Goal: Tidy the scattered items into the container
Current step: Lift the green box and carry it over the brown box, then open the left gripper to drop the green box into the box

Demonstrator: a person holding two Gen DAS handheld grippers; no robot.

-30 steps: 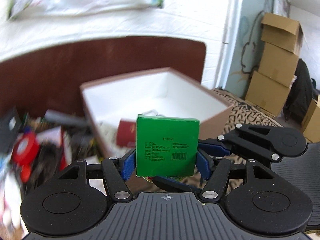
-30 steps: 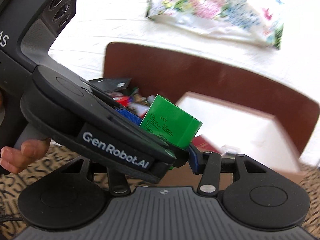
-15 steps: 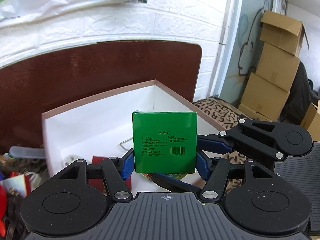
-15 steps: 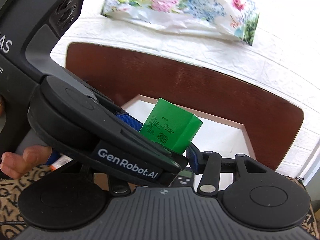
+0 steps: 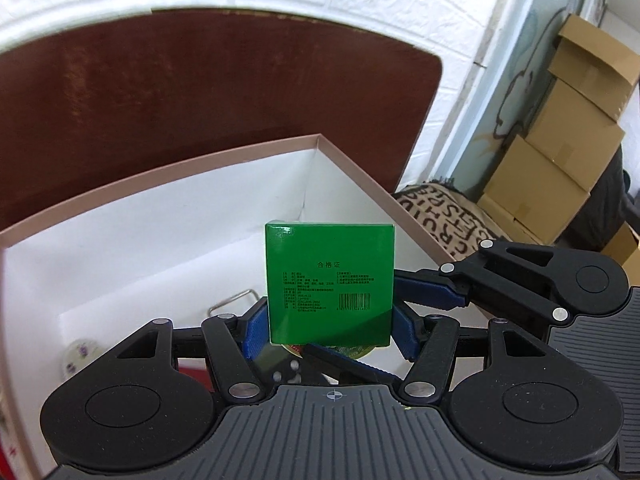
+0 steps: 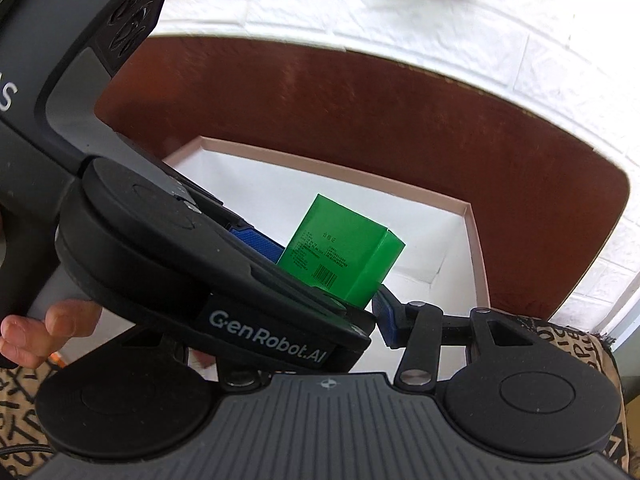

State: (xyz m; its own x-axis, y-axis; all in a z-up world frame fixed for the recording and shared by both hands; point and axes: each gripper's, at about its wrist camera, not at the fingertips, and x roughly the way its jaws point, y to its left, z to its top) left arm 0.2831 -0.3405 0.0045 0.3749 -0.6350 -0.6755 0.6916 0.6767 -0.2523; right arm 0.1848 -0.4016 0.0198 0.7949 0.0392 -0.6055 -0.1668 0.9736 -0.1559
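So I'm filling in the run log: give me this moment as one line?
phase: carry | held: green box | left gripper: shut on it | right gripper: also clamps it | below: open white-lined container

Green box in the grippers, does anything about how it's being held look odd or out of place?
Yes: the green box is clamped by the left gripper while the right gripper also reaches in around it, crosswise from the side. The box itself looks undamaged, upright above the open container.
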